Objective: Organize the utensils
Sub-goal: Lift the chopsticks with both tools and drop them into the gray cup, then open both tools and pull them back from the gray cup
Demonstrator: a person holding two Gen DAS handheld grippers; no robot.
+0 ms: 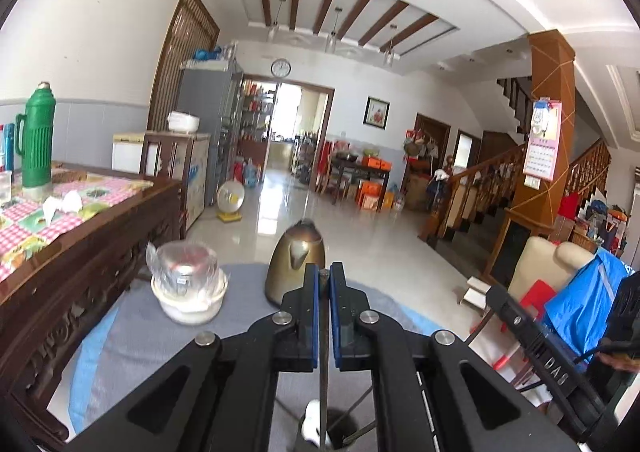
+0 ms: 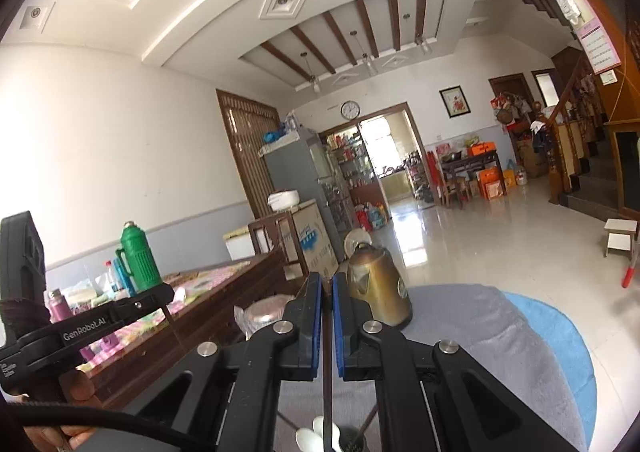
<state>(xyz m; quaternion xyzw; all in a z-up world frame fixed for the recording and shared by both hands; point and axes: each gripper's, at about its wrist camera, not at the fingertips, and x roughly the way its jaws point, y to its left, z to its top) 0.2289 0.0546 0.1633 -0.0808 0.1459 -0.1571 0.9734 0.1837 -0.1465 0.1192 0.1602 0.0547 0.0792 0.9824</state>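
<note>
The right gripper (image 2: 327,284) fingers (image 2: 314,304) pinch a thin dark utensil (image 2: 328,392) beside a brass kettle (image 2: 378,284).

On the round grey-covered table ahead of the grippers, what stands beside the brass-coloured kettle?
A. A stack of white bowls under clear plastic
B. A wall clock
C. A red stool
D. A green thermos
A: the stack of bowls under clear plastic sits left of the kettle on the grey cloth.

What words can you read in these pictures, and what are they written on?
"GenRobot.AI": on the left claw's black arm.
"DAS": partial lettering on the right claw's arm.
Calendar: print too small to read.
Wall clock: numbers blurred.
Cabinet with blue print: unreadable.
</note>
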